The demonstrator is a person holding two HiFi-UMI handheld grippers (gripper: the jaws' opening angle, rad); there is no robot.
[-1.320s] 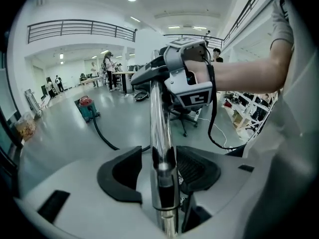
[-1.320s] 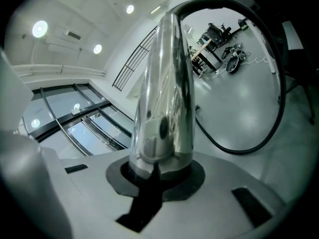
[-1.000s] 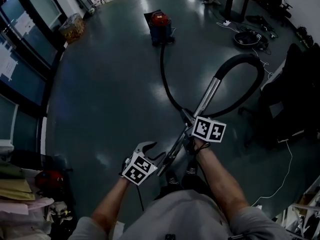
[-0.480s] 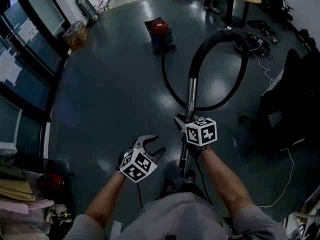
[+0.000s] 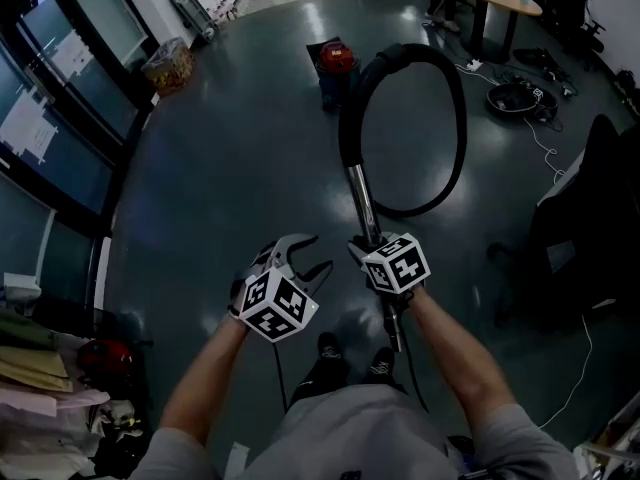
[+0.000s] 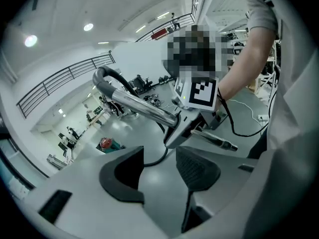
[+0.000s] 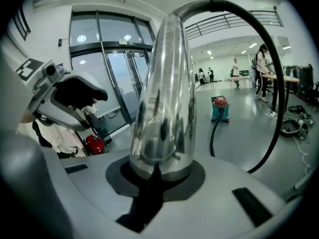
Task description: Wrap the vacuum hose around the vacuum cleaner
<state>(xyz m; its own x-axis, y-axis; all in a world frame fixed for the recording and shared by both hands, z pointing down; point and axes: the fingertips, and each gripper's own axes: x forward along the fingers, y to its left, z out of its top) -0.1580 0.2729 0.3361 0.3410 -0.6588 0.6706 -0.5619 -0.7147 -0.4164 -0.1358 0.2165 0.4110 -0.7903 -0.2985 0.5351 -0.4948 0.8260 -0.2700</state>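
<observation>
Squarely — wand (image 5: 360,198) in right gripper (image 5: 366,249)

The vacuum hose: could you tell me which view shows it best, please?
The head view: the vacuum hose shows as one whole loop above the floor. The right gripper view catches only part of the arc; the left gripper view, a short bend.

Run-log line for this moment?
right hand-held gripper: shut on wand | left hand-held gripper: open, empty | hose: arches above wand | vacuum: on floor ahead
</observation>
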